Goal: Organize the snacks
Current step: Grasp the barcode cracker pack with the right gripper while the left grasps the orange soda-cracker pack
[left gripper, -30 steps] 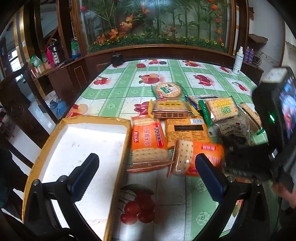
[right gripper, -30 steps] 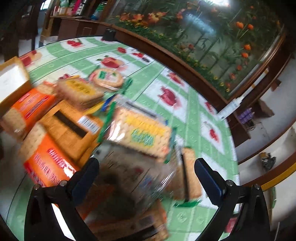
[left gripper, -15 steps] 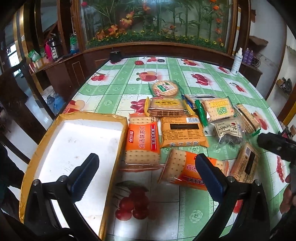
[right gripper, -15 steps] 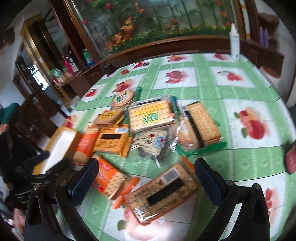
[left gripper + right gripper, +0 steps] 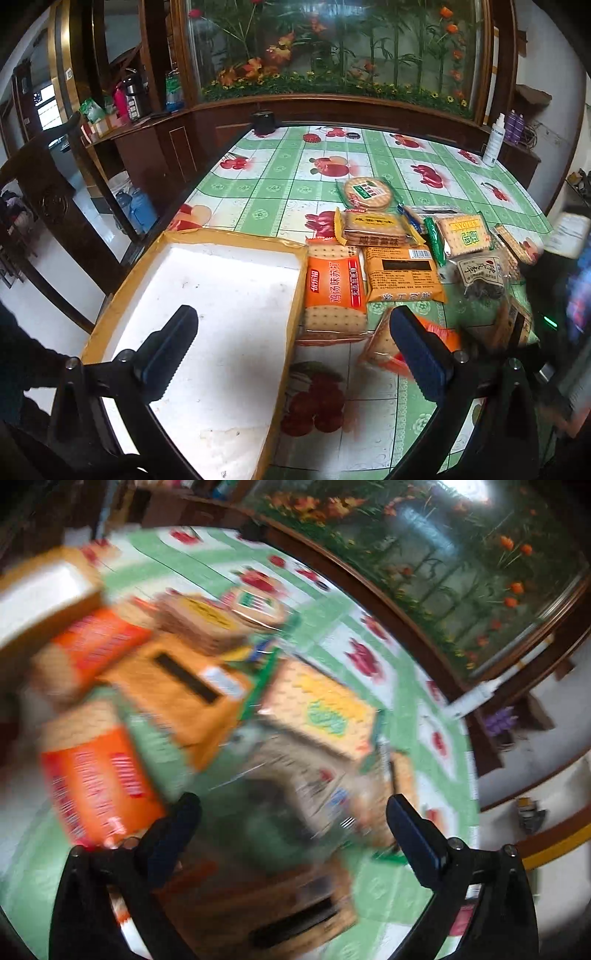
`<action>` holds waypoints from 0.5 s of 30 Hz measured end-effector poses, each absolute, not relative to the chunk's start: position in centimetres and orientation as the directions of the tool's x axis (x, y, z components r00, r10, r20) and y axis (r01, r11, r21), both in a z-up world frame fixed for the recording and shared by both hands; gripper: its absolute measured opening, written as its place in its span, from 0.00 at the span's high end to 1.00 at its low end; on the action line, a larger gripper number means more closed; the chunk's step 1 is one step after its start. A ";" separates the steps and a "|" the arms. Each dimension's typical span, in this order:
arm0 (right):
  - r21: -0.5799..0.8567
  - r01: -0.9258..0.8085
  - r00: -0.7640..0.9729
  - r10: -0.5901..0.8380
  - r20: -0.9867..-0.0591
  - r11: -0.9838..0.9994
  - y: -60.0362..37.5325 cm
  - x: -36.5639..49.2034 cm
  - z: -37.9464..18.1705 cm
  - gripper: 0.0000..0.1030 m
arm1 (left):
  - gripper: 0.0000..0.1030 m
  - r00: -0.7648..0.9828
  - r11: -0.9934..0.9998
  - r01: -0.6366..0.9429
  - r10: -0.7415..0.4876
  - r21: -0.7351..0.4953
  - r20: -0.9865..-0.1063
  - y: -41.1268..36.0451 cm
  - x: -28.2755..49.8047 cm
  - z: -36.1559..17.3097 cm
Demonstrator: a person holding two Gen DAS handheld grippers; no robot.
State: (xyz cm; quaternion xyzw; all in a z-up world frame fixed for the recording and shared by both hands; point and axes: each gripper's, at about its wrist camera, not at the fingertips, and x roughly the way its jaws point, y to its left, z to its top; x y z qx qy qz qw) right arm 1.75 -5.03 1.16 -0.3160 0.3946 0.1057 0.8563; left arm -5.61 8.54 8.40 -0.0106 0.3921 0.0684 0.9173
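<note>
One orange cracker pack (image 5: 335,291), lengthwise beside tray (image 5: 295,295).

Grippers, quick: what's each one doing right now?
Left gripper: open, holding nothing, over the tray edge.
Right gripper: open, holding nothing, above the snack packs; view blurred.

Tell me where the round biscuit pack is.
In the left wrist view, the round biscuit pack lies at the far end of the snack pile, just behind the yellow-edged cracker pack, right of the tray.
</note>
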 end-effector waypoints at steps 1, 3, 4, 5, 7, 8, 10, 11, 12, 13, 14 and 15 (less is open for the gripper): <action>-0.391 -0.469 0.630 -0.011 -0.777 0.792 -5.3 0.9 1.5 0.03 | 0.00 0.681 0.991 -0.129 0.111 0.030 -0.724 8.4 -5.5 8.3; -0.251 -0.541 0.558 0.119 -0.821 0.803 -5.9 -0.7 2.5 0.03 | 0.00 0.676 0.993 -0.116 0.097 0.025 -0.731 8.1 -5.5 8.1; -0.203 -0.549 0.543 0.161 -0.824 0.811 -6.4 -1.2 3.0 0.03 | 0.00 0.672 0.994 -0.107 0.089 0.022 -0.736 7.8 -5.5 8.0; -0.167 -0.540 0.539 0.187 -0.821 0.825 -7.0 -1.4 3.3 0.03 | 0.00 0.668 0.995 -0.102 0.085 0.022 -0.739 7.7 -5.6 7.9; -0.102 -0.471 0.564 0.211 -0.798 0.876 -9.3 -1.6 4.6 0.03 | 0.00 0.656 0.997 -0.076 0.059 0.011 -0.752 7.1 -5.7 7.7; -0.069 -0.429 0.574 0.213 -0.791 0.901 -10.6 -1.5 5.1 0.03 | 0.00 0.651 0.998 -0.060 0.044 0.006 -0.758 6.8 -5.9 7.6; 0.063 -0.347 0.558 0.260 -0.788 0.936 -13.3 -1.1 5.6 0.03 | 0.00 0.635 0.999 -0.032 0.021 0.001 -0.772 6.1 -6.0 7.4; 0.147 -0.318 0.536 0.306 -0.787 0.937 -14.5 -0.9 5.6 0.03 | 0.00 0.628 1.000 -0.015 0.007 -0.004 -0.779 5.6 -6.1 7.2; 0.237 -0.292 0.507 0.360 -0.783 0.927 -15.6 -0.8 5.4 0.03 | 0.00 0.617 1.000 0.005 -0.013 -0.012 -0.787 5.2 -6.2 7.0; 0.309 -0.263 0.478 0.402 -0.781 0.914 -16.6 -0.8 4.9 0.03 | 0.00 0.609 1.000 0.011 -0.016 -0.012 -0.793 4.8 -6.2 6.9; 0.335 -0.226 0.464 0.403 -0.789 0.915 -17.4 -0.7 4.5 0.03 | 0.00 0.603 1.000 0.014 -0.017 -0.011 -0.798 4.3 -6.3 6.7; 0.324 -0.194 0.466 0.377 -0.800 0.926 -17.8 -0.6 4.2 0.03 | 0.00 0.598 1.000 0.022 -0.024 -0.014 -0.801 3.9 -6.3 6.6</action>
